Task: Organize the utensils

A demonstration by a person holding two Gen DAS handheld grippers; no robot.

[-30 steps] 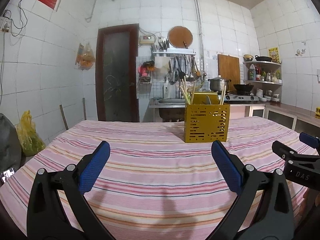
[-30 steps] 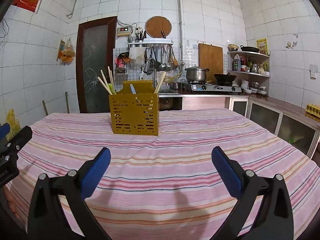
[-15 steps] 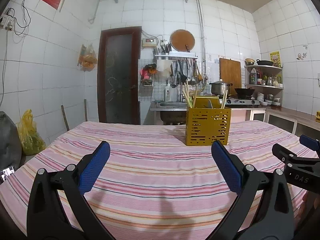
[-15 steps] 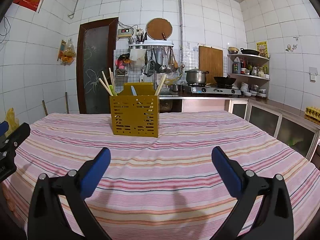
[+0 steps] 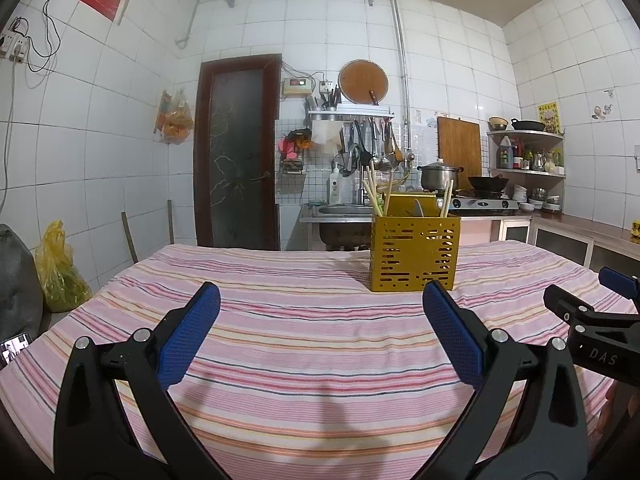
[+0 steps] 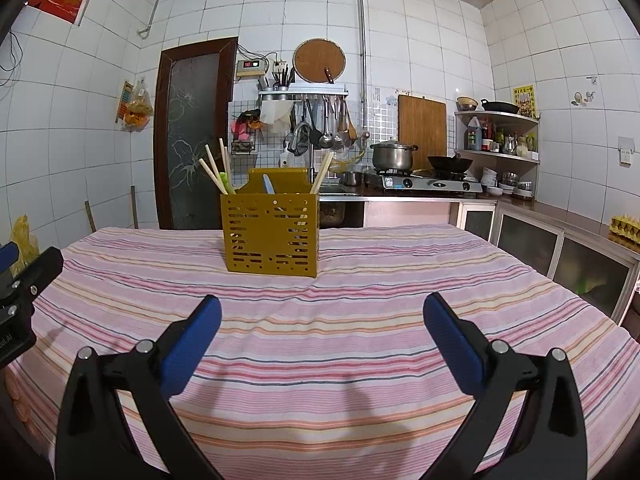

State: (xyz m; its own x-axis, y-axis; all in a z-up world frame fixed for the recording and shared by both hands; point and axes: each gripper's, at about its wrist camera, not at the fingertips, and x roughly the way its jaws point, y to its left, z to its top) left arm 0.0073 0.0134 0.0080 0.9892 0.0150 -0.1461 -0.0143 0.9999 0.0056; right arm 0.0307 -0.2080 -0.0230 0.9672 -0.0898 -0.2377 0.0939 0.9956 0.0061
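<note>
the left tool (image 5: 320,308) is wide open and holds nothing; its two blue pads (image 5: 188,340) stand far apart above the striped cloth (image 5: 320,344) that covers the counter. the right tool (image 6: 322,310) is also wide open and empty, with its blue pads (image 6: 454,344) spread in the same way over the cloth. both tools hang above the near edge of the counter, side by side; in the left wrist view a part of the right tool shows at the right border, and in the right wrist view a part of the left tool shows at the left border.

the yellow utensil holder (image 5: 414,254) stands upright on the cloth, toward the far edge of the counter, well apart from both tools. it is a box with slots cut in its walls. pale chopsticks (image 6: 214,174) lean out of its left side, more chopsticks (image 6: 322,176) lean out of its right side, and a light blue handle (image 6: 269,184) stands in the middle. i cannot tell which inner compartment each one sits in.

behind the counter there is a tiled wall with a dark door (image 6: 192,132), a rack of hanging kitchen tools (image 6: 320,124), a steel pot (image 6: 392,154) on a gas stove (image 6: 430,185), and a corner shelf (image 6: 498,138) with bottles.
</note>
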